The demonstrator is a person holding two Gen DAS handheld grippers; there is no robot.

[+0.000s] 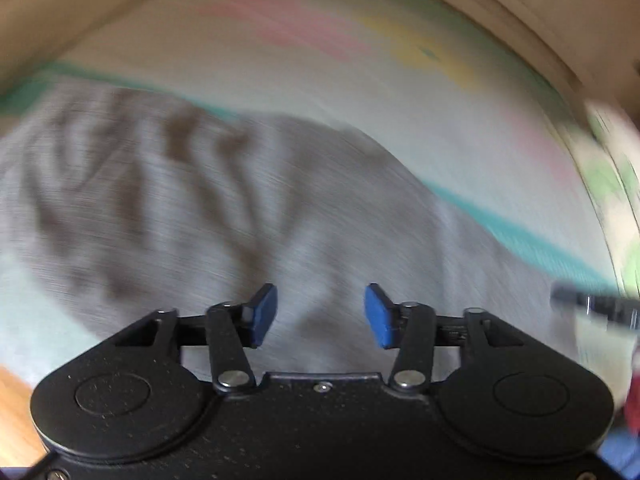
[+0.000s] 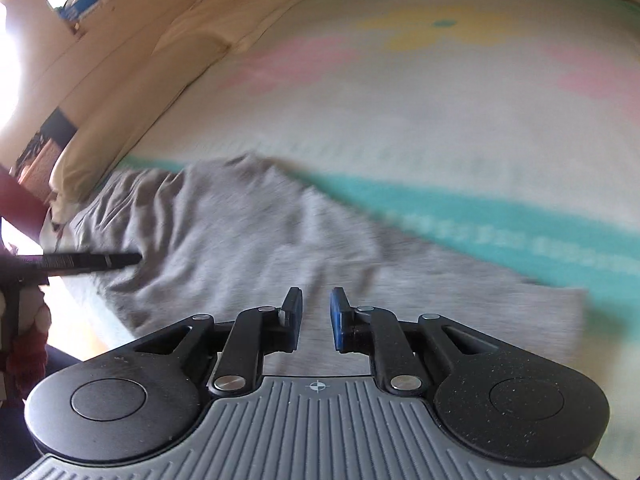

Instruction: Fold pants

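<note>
Grey pants [image 1: 168,200] lie rumpled on a bed's pastel blanket [image 1: 320,80], blurred by motion. In the left wrist view my left gripper [image 1: 320,314] hovers over the cloth with its blue pads [image 1: 262,312] wide apart and nothing between them. In the right wrist view the grey pants [image 2: 248,240] spread from the left across to the lower right. My right gripper [image 2: 316,316] stands above them, its jaws a narrow gap apart with no cloth pinched. A dark finger of the left gripper [image 2: 92,261] reaches in from the left over the pants' wrinkled end.
The blanket [image 2: 460,128] has a teal stripe, pink patches and a yellow flower. A cream pillow [image 2: 132,104] and a wooden headboard line the far left edge. A person's red sleeve [image 2: 20,200] shows at the left. Wooden floor [image 1: 12,412] lies beside the bed.
</note>
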